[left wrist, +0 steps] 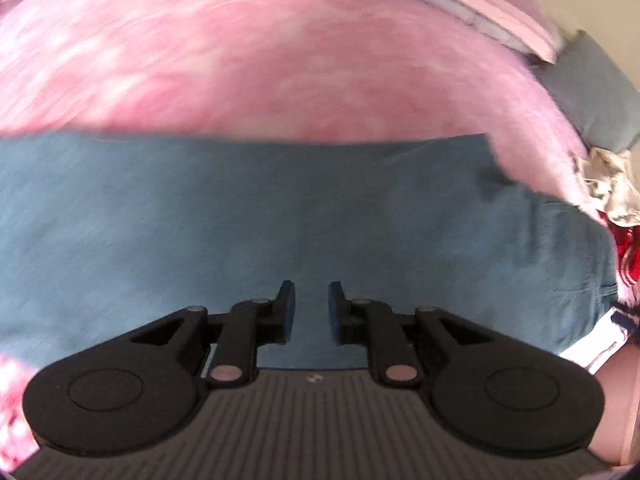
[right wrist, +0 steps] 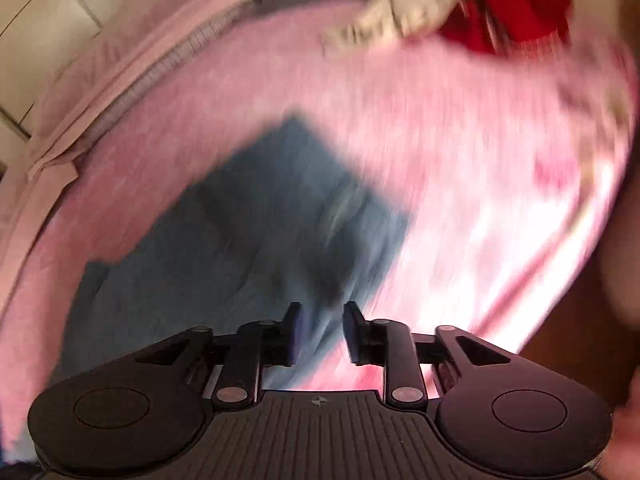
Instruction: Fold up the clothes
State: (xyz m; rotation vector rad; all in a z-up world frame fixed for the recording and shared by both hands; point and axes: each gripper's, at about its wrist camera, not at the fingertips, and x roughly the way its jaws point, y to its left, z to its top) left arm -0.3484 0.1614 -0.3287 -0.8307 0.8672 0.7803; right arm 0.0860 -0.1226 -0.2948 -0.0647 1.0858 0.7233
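Observation:
A blue garment (left wrist: 280,208) lies spread flat on a pink bedspread (left wrist: 248,64). In the left wrist view my left gripper (left wrist: 311,306) hangs over the garment's near part, its jaws apart with nothing between them. In the right wrist view the same blue garment (right wrist: 240,240) shows as a folded slab with a straight far edge, blurred by motion. My right gripper (right wrist: 321,332) is above its near right edge, open, with only blurred cloth behind the gap and nothing pinched.
A cream garment (right wrist: 404,8) and a red one (right wrist: 508,20) lie bunched at the bed's far side, also cream garment (left wrist: 608,188) at right in the left view. A folded pink-and-grey blanket (right wrist: 132,64) runs along the bed's edge. A blue pillow (left wrist: 588,92) sits behind.

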